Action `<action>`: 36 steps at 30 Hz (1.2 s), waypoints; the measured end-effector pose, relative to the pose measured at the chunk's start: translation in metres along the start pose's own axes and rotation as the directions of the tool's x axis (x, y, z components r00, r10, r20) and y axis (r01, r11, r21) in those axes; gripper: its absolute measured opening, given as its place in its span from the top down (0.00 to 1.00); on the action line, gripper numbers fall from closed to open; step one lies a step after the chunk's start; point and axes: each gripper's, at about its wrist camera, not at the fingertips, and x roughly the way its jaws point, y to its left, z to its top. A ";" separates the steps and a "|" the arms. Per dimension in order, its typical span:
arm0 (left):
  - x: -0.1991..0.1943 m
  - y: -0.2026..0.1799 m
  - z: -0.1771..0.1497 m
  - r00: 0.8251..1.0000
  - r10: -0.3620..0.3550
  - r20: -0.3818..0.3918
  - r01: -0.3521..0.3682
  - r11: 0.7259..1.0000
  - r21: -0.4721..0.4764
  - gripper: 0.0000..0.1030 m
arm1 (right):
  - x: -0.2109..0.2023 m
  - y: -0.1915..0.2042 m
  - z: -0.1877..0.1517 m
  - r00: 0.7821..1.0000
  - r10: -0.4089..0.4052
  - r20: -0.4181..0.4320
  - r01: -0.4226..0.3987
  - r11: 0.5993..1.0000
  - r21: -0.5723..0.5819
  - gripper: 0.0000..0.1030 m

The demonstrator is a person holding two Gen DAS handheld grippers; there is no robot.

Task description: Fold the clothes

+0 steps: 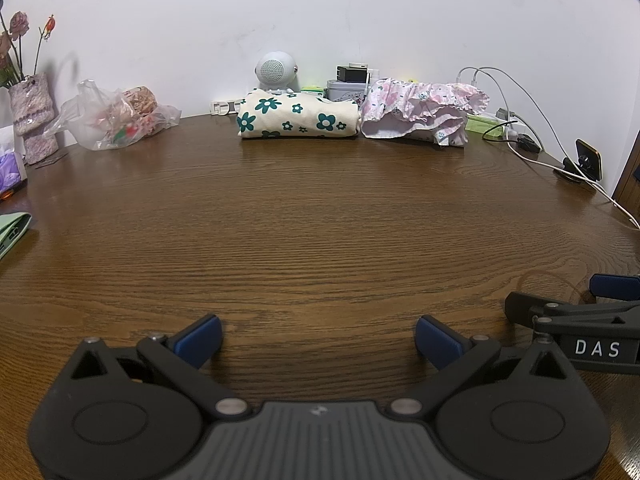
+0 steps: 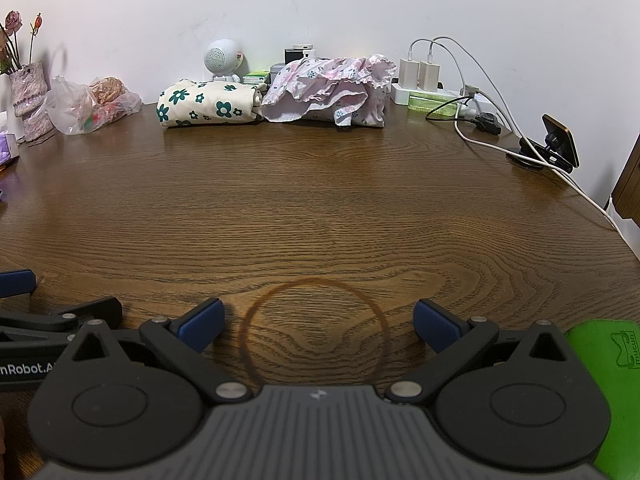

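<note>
- Left gripper [image 1: 318, 340] sits low over the wooden table [image 1: 320, 220], level and pointing toward the far wall, its blue-padded fingers [image 1: 200, 338] spread wide with nothing between them.
- Right gripper [image 2: 319, 326] is in the same pose just beside it, jaws wide apart and empty, framing a faint ring-shaped stain [image 2: 314, 328] on the wood; whether either tool touches the tabletop I cannot tell.
- Each gripper shows at the edge of the other's view, so the two lie side by side and close together.
- Just right of the right gripper lies a green mat [image 2: 608, 368].
- Beyond the grippers, the middle of the table is bare wood grain.
- At the far edge by the wall lies a folded cream garment with teal flowers [image 1: 298, 118], and touching its right side a crumpled pink floral garment [image 1: 420, 114], unfolded.
- Behind the clothes stands a small white round speaker [image 1: 276, 70]; a plastic bag [image 1: 116, 120] lies far left, chargers and cables [image 2: 440, 76] far right.
</note>
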 end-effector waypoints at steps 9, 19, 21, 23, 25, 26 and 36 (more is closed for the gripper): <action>0.000 0.000 0.000 1.000 0.000 0.000 0.000 1.000 0.000 0.00 | 0.000 0.000 0.000 1.000 0.000 0.000 0.000 1.000 0.000 0.01; 0.000 0.000 0.000 1.000 0.001 0.000 -0.001 1.000 0.000 0.00 | 0.000 0.000 0.000 1.000 0.000 0.000 0.000 1.000 0.000 0.01; 0.000 0.000 0.000 1.000 0.001 0.000 -0.001 1.000 -0.001 0.00 | 0.000 0.000 0.000 1.000 0.000 0.000 0.000 1.000 0.000 0.01; 0.000 0.000 0.000 1.000 0.001 0.000 -0.001 1.000 -0.001 0.00 | 0.000 0.000 0.000 1.000 0.000 0.000 0.000 1.000 0.000 0.01; 0.000 0.000 0.000 1.000 0.001 0.000 -0.001 1.000 -0.001 0.00 | 0.000 0.000 0.000 1.000 0.000 0.000 0.000 1.000 0.000 0.01; -0.001 0.000 0.000 1.000 0.001 0.000 -0.001 1.000 -0.001 0.00 | 0.000 0.000 0.000 1.000 0.000 0.000 0.000 1.000 0.000 0.01; -0.002 0.000 -0.002 1.000 0.003 0.000 -0.003 1.000 -0.001 0.00 | -0.001 0.000 0.000 1.000 0.000 0.000 0.000 1.000 0.000 0.01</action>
